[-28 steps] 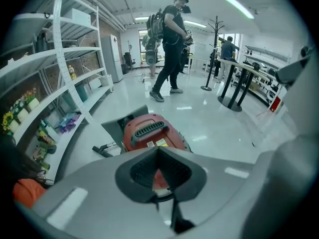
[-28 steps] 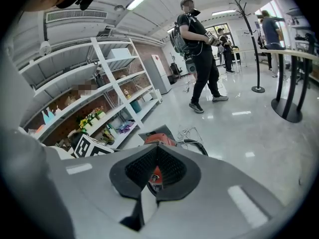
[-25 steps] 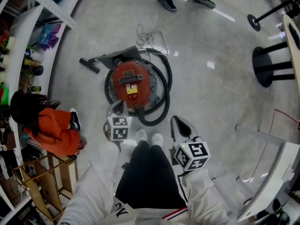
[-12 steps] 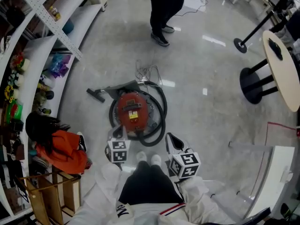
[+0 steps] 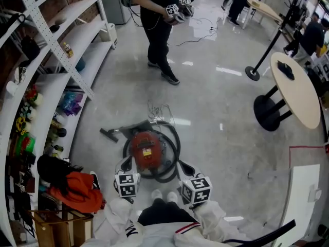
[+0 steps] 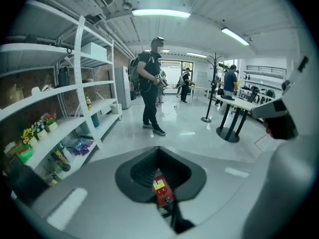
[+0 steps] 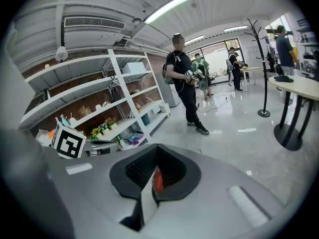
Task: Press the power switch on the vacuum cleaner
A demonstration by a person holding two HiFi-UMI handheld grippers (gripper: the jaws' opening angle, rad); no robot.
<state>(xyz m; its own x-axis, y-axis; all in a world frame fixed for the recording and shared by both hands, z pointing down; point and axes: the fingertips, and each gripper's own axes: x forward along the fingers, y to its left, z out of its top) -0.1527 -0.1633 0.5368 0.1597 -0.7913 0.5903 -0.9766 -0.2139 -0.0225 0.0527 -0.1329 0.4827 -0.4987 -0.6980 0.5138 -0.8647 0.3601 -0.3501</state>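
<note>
The red canister vacuum cleaner (image 5: 145,147) sits on the floor just ahead of my feet, ringed by its black hose (image 5: 175,138), with its floor nozzle (image 5: 108,134) out to the left. My left gripper (image 5: 125,165) hovers at the vacuum's near left side and my right gripper (image 5: 186,168) at its near right; neither touches it. In the left gripper view the jaws of the left gripper (image 6: 158,152) stand together, and the vacuum's red top (image 6: 161,192) shows through the window between them. The right gripper (image 7: 156,151) looks the same, with a sliver of the red vacuum (image 7: 158,179).
White shelving (image 5: 51,60) runs along the left. A crouching person in orange (image 5: 77,187) and a wooden crate (image 5: 56,225) are close on my left. Another person (image 5: 157,24) stands beyond the vacuum's loose cord (image 5: 159,109). A round table (image 5: 293,89) stands at right.
The head view has pulled up and back, so the vacuum looks smaller and the standing person and table have come into view. Both grippers stay by the vacuum's near side, jaws unchanged.
</note>
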